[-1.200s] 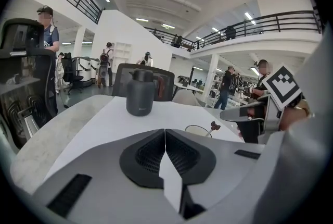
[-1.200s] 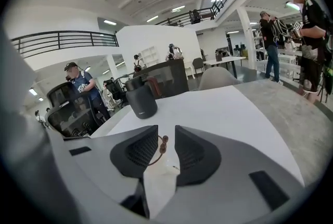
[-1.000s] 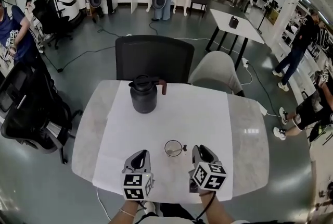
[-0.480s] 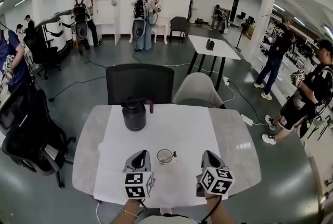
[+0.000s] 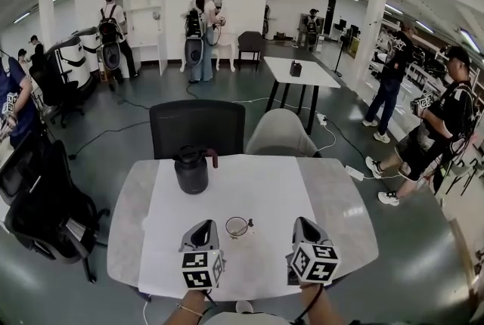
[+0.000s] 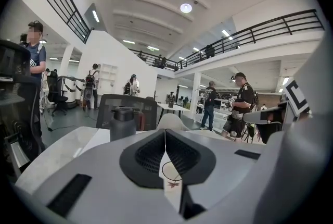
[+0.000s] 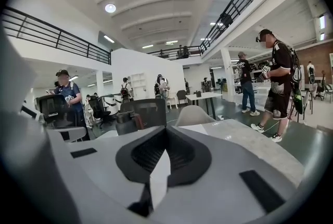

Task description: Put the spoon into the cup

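A small clear glass cup [image 5: 237,227] stands on the white cloth near the table's front edge. The spoon [image 5: 248,223] leans inside it, its handle end sticking out over the right rim. My left gripper [image 5: 203,224] sits just left of the cup, jaws pressed together on nothing. My right gripper [image 5: 300,224] is further off to the cup's right, also shut and empty. In the left gripper view the cup [image 6: 171,170] shows in the slit below the left gripper's [image 6: 165,133] touching tips. The right gripper [image 7: 166,132] view shows only bare cloth between its closed jaws.
A black jug [image 5: 191,170] with a brown handle stands at the back left of the cloth. The round grey table [image 5: 344,219] has two chairs [image 5: 197,128] behind it. Several people stand further back in the hall.
The head view has lifted, so the table sits lower and smaller. My right gripper has drawn away from the cup to the right. The spoon stays in the cup.
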`<state>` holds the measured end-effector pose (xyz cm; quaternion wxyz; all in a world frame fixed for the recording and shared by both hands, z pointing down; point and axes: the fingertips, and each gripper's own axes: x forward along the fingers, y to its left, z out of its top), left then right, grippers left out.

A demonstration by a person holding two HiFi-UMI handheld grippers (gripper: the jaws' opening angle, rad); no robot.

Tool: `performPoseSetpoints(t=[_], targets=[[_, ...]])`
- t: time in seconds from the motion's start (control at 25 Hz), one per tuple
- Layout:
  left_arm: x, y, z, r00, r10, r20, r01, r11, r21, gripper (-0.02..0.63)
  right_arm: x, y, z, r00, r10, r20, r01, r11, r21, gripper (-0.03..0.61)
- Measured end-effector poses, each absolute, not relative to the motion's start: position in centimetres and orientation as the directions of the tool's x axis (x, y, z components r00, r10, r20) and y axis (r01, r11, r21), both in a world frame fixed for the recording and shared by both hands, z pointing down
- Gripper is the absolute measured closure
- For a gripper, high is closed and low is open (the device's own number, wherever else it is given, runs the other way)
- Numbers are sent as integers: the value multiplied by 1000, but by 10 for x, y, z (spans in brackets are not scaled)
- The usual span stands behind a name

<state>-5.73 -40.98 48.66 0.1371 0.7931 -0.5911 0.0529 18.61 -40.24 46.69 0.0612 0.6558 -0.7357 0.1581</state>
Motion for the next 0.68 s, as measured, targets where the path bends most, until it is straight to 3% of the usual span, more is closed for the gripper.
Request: performPoseSetpoints(t=[0.68], targets=[[-45, -418, 485, 281, -928, 246, -956, -247, 160, 592, 198, -409, 471, -131, -938, 320, -986, 89, -144, 548]])
